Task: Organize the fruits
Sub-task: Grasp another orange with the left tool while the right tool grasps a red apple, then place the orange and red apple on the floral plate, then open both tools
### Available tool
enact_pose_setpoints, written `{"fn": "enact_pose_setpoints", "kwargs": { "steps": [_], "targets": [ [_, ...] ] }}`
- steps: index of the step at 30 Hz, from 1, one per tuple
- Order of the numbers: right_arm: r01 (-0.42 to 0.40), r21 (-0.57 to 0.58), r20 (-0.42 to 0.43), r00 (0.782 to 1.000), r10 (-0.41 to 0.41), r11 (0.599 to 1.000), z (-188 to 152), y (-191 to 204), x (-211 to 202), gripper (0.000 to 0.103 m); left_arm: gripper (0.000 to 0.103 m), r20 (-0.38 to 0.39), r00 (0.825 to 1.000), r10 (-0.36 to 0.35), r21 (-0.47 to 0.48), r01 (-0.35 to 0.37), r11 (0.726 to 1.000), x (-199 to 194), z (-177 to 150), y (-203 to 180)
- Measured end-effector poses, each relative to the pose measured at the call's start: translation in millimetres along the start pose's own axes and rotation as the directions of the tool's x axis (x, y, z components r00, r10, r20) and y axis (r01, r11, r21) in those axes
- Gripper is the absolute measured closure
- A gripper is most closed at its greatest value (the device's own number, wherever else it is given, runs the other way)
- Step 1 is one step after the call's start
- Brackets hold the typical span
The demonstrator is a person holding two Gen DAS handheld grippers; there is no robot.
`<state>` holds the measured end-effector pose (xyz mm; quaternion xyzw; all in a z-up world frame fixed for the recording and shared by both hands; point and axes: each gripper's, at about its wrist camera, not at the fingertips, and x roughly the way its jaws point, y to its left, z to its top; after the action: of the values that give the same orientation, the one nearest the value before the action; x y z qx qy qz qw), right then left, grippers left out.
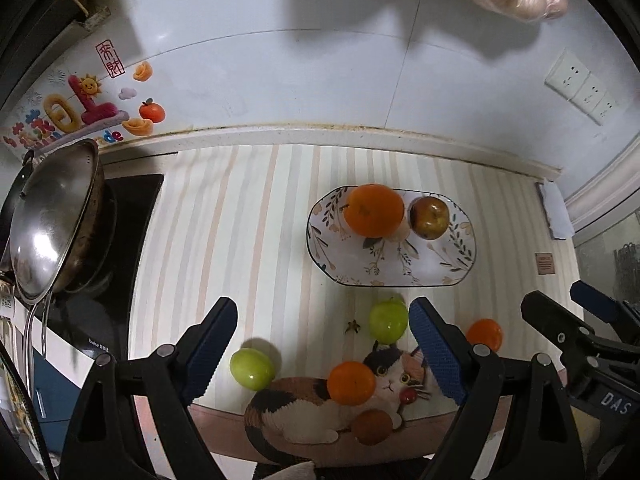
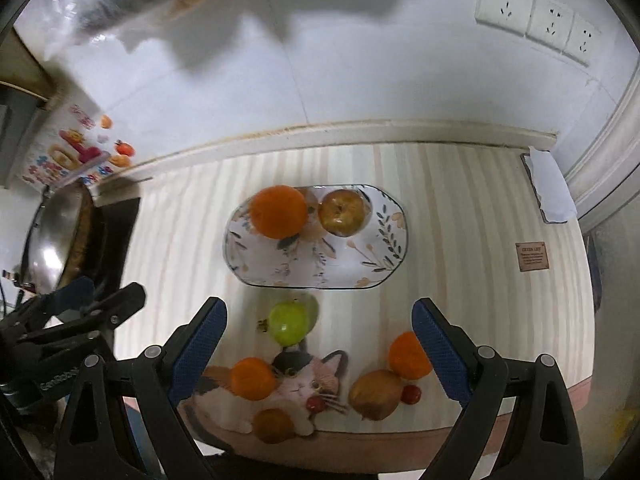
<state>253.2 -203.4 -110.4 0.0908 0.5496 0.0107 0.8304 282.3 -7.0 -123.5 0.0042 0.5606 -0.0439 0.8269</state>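
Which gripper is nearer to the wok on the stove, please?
Left. The left gripper hovers over the fruit on the side where the wok stands, while the right gripper is on its far side, further from the wok.

Dim, cool indoor light — soft shadows on the wall (image 1: 320,60), fisheye-bent dark edges, slight blur.

White floral-patterned plate (image 1: 460,264) bearing one orange (image 1: 374,210) and one brown-red apple (image 1: 430,218), upon cream-and-beige striped mat (image 1: 224,240) printed with calico cat (image 1: 304,408), beside green apples (image 1: 387,322).
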Motion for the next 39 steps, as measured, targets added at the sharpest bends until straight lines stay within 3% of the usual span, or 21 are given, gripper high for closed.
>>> {"fn": "enact_pose_setpoints", "kwargs": {
  "steps": [6, 11, 15, 18, 23, 27, 31, 33, 36, 38, 39],
  "targets": [
    [-0.056, 0.046, -0.006, 0.998, 0.056, 0.997, -16.5, -4.1, -13.1, 0.007, 0.015, -0.023, 1.0, 0.004, 0.001, -0.004, 1.0, 5.1, -12.8, 1.8],
    [-0.031, 0.137, -0.138, 0.989, 0.05, 0.99, -42.5, -41.6, 30.6, 0.007, 0.015, -0.19, 0.982, -0.018, 0.017, 0.021, 1.0, 60.0, -35.9, -4.1],
    [0.005, 0.216, -0.304, 0.951, 0.063, 0.976, -78.5, -77.2, 86.8, 0.007, 0.015, -0.331, 0.943, -0.028, 0.014, 0.035, 0.999, 115.0, -56.6, -7.7],
    [0.01, 0.275, -0.378, 0.921, 0.098, 0.962, -100.0, -95.3, 117.7, 0.007, 0.015, -0.414, 0.908, -0.064, -0.022, 0.06, 0.998, 147.7, -68.6, -9.1],
    [-0.008, 0.377, -0.422, 0.889, 0.179, 0.926, -122.8, -114.4, 149.3, 0.007, 0.015, -0.519, 0.846, -0.12, -0.076, 0.095, 0.993, 191.6, -84.4, -16.6],
    [-0.025, 0.417, -0.425, 0.879, 0.218, 0.909, -125.8, -116.3, 162.2, 0.009, 0.015, -0.565, 0.816, -0.121, -0.067, 0.1, 0.993, 214.3, -91.8, -27.4],
    [-0.023, 0.435, -0.434, 0.87, 0.232, 0.9, -124.3, -115.6, 174.9, 0.012, 0.016, -0.58, 0.808, -0.1, -0.058, 0.082, 0.995, 229.4, -96.1, -35.3],
    [-0.029, 0.422, -0.431, 0.873, 0.229, 0.906, -122.9, -110.1, 176.0, 0.012, 0.019, -0.569, 0.817, -0.09, -0.055, 0.071, 0.996, 230.2, -96.4, -37.5],
    [-0.023, 0.393, -0.431, 0.878, 0.207, 0.919, -116.9, -104.3, 176.2, 0.014, 0.038, -0.536, 0.843, -0.048, -0.016, 0.047, 0.999, 224.5, -94.3, -42.8],
    [-0.008, 0.369, -0.425, 0.888, 0.176, 0.929, -113.1, -99.7, 174.3, 0.017, 0.041, -0.526, 0.85, -0.037, -0.001, 0.042, 0.999, 222.6, -93.8, -44.6],
    [-0.001, 0.353, -0.422, 0.892, 0.16, 0.936, -110.6, -97.8, 174.0, 0.025, 0.041, -0.523, 0.851, -0.036, 0.0, 0.043, 0.999, 222.3, -94.0, -45.1]
  ]
}}
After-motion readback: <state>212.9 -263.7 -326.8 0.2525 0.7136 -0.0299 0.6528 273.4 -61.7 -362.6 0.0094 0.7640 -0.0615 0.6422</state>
